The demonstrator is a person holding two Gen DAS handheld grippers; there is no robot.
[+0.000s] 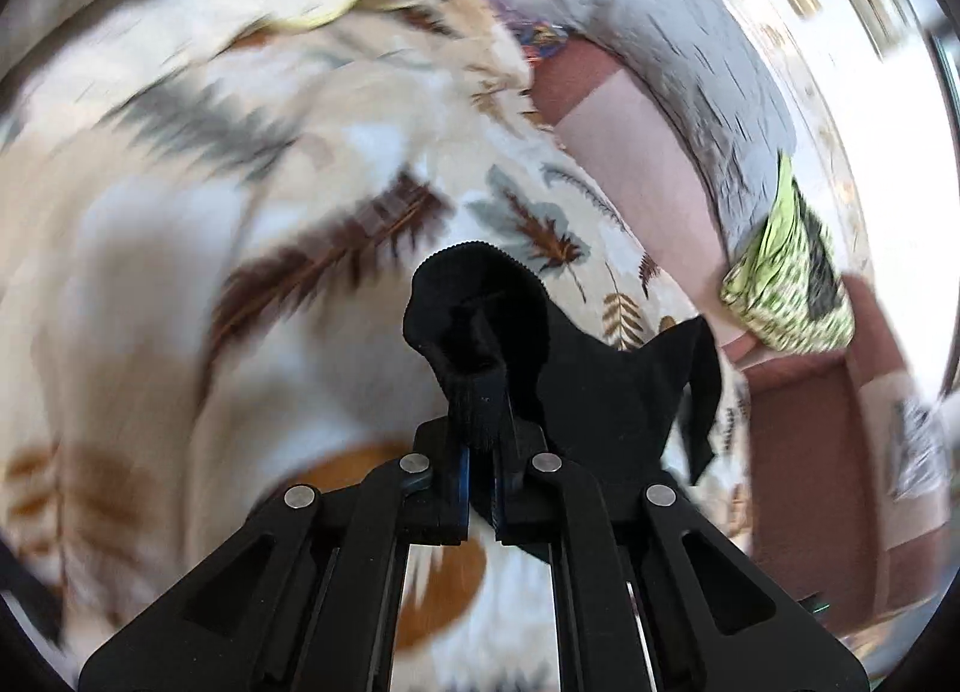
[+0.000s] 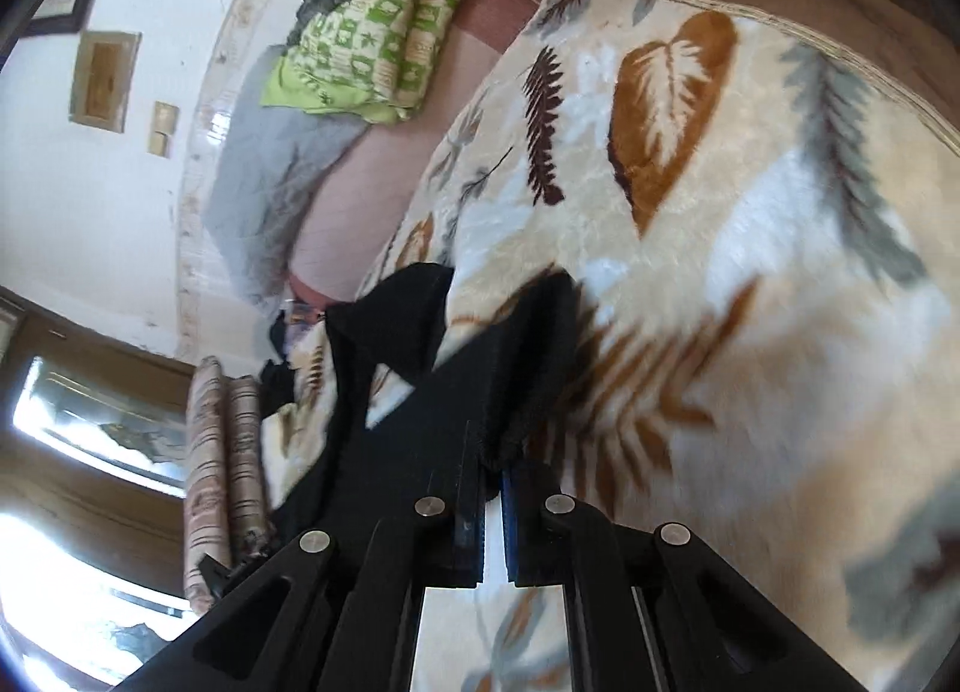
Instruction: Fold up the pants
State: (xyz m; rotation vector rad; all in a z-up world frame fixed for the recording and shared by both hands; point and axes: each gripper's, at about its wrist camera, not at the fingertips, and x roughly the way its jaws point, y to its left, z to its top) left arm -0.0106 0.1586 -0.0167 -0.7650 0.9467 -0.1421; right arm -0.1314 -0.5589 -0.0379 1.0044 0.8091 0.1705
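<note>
The black pants [image 1: 576, 374] hang over a cream blanket with a leaf print [image 1: 240, 200]. In the left wrist view my left gripper [image 1: 480, 422] is shut on a ribbed edge of the pants, which bunches up above the fingers and drapes away to the right. In the right wrist view my right gripper [image 2: 492, 452] is shut on another edge of the black pants [image 2: 408, 344]; the cloth stretches from the fingers off to the left over the leaf blanket [image 2: 720, 212]. The fingertips of both grippers are hidden in the dark fabric.
A green patterned cushion [image 2: 384, 14] and a grey cloth [image 2: 264, 176] lie on a pinkish sheet [image 2: 354, 182] beside the blanket. The same green cushion [image 1: 786, 278] is at the right in the left wrist view. Rolled patterned bolsters [image 2: 222, 470] and a window sit at the left.
</note>
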